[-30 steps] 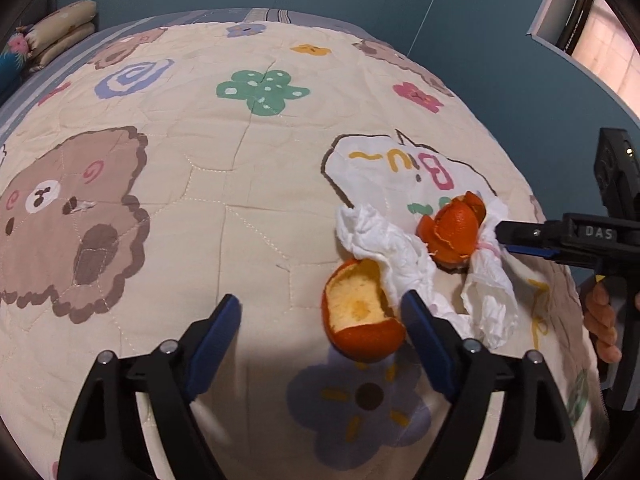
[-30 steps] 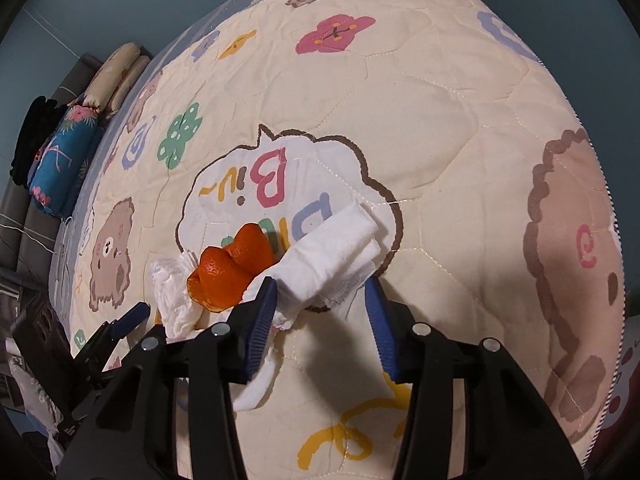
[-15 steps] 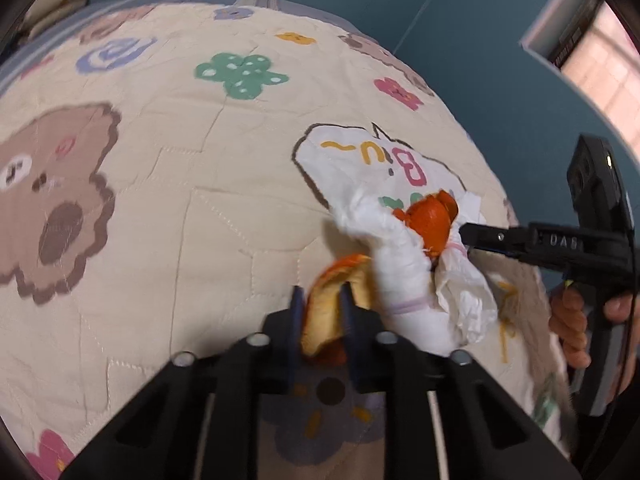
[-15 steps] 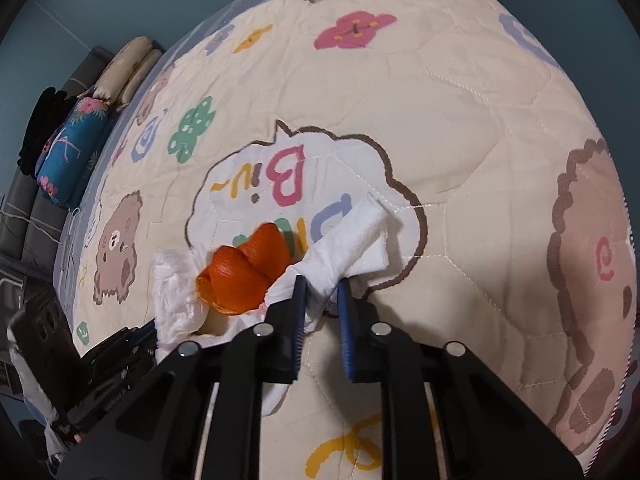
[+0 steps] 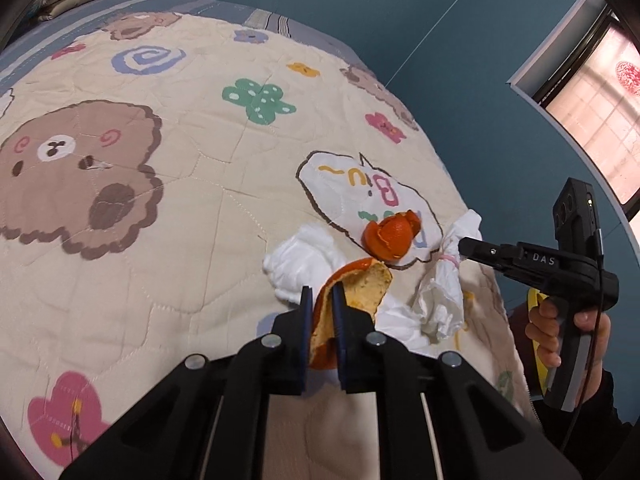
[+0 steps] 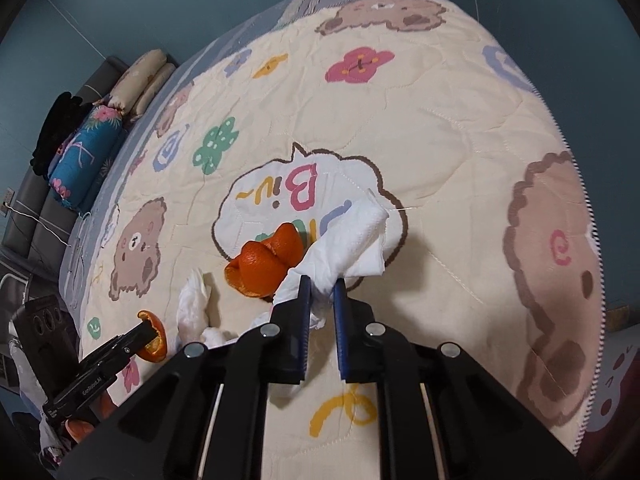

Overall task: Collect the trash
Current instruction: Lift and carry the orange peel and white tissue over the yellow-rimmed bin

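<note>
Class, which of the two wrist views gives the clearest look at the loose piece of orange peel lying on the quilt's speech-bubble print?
The right wrist view: the loose orange peel lies near centre, large, its folded shape plain. In the left wrist view the same peel is smaller and farther off, though unobstructed.

1. Setting: a bedroom in a home, shown by a bed (image 6: 460, 128) that fills most of both views.
2. Bedding: a cream quilted coverlet (image 5: 192, 216) printed with cartoon bears, flowers, swirls and a speech bubble; a grey-blue striped sheet (image 5: 276, 20) shows at its far edge.
3. Head of the bed: stacked cream pillows (image 6: 142, 80), a blue floral bolster (image 6: 86, 148) and a black soft item (image 6: 56, 128) lie against a grey padded headboard (image 6: 36, 208).
4. Walls: painted teal (image 5: 360, 12).
5. Window: a dark-framed window (image 5: 600, 92) with a pale covering, set in the wall beside the bed.
</note>
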Tool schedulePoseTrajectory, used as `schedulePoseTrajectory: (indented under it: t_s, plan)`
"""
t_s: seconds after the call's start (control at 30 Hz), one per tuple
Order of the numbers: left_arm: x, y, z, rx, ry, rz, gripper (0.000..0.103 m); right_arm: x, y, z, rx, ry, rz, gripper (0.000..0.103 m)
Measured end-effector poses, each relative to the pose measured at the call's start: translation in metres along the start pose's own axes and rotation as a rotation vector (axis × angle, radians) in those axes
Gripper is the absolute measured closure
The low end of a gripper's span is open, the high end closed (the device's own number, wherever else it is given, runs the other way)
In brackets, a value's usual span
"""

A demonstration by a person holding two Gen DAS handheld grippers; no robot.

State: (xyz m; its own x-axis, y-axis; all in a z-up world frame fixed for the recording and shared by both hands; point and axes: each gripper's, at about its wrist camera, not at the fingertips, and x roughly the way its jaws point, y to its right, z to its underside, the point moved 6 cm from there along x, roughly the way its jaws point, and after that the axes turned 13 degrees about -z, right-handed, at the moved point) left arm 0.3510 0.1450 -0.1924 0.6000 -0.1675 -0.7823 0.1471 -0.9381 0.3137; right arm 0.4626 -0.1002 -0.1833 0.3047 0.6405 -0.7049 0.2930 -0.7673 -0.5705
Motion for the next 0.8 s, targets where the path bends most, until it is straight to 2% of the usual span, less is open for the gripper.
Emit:
schedulePoseTrajectory:
  t_s: [0.43, 0.8]
  plan:
    - [-0.055, -0.018, 0.012, -0.038, 0.058, -0.022, 0.094, -0.086, -0.011, 0.015, -0.040, 0.114, -0.017, 0.093]
    - [-0.087, -0.002, 0.017, -0.034, 0.106, -0.028, 0.094, -0.156, -0.010, 0.039, -0.070, 0.195, 0.006, 0.093]
